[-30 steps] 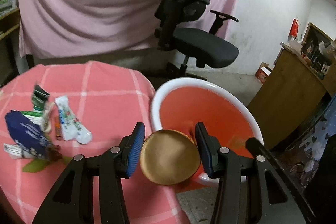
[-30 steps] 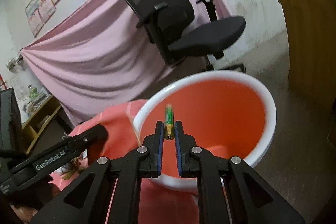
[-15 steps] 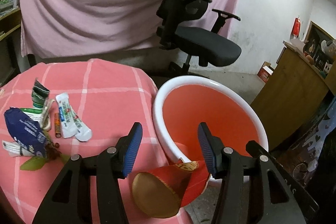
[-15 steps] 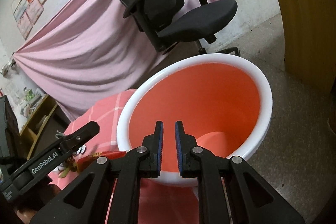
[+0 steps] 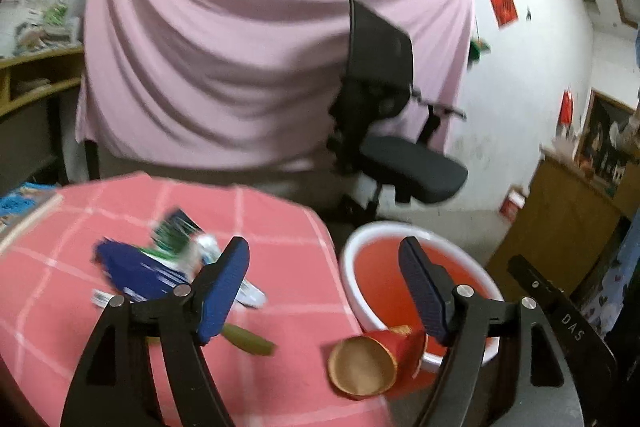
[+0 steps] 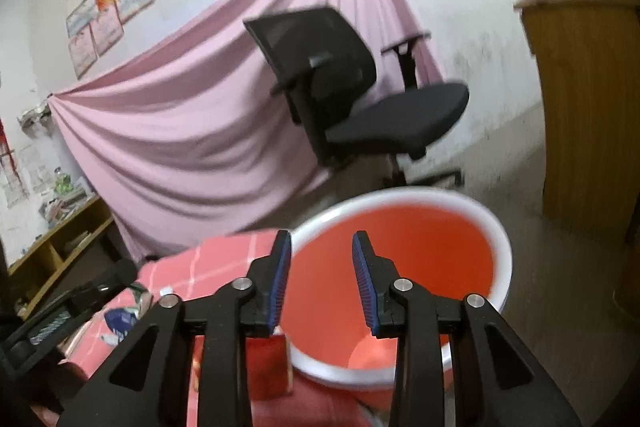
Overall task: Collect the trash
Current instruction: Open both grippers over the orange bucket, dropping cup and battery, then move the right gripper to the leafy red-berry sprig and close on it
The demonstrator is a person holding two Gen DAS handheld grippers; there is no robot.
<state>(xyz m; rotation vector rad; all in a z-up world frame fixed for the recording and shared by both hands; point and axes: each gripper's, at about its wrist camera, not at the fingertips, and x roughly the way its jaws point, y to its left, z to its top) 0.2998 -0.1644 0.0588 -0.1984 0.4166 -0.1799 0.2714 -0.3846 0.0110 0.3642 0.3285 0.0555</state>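
A red bin with a white rim (image 5: 347, 259) stands on the floor against the pink checked table (image 5: 280, 227). A red paper cup (image 5: 372, 363) lies on its side at the table's edge, touching the bin's rim, its brown inside facing me. My left gripper (image 5: 324, 247) hovers above it with its jaws opening and nothing between them. Wrappers lie in a pile on the table: a blue one (image 5: 136, 271), a green one (image 5: 176, 231), and a green leaf (image 5: 248, 337). My right gripper (image 6: 322, 239) hangs over the bin (image 6: 400, 194), jaws opening and empty.
A black office chair (image 5: 384, 131) stands behind the bin in front of a hanging pink sheet (image 5: 224, 59). A wooden cabinet (image 5: 560, 211) is at the right and wooden shelves (image 6: 60, 247) are along the left wall. A book (image 5: 24, 207) lies at the table's far left.
My left gripper let go of the red cup, which dropped to the table's edge by the bin, then drew back and widened. My right gripper lost its thin green stick and parted its jaws.
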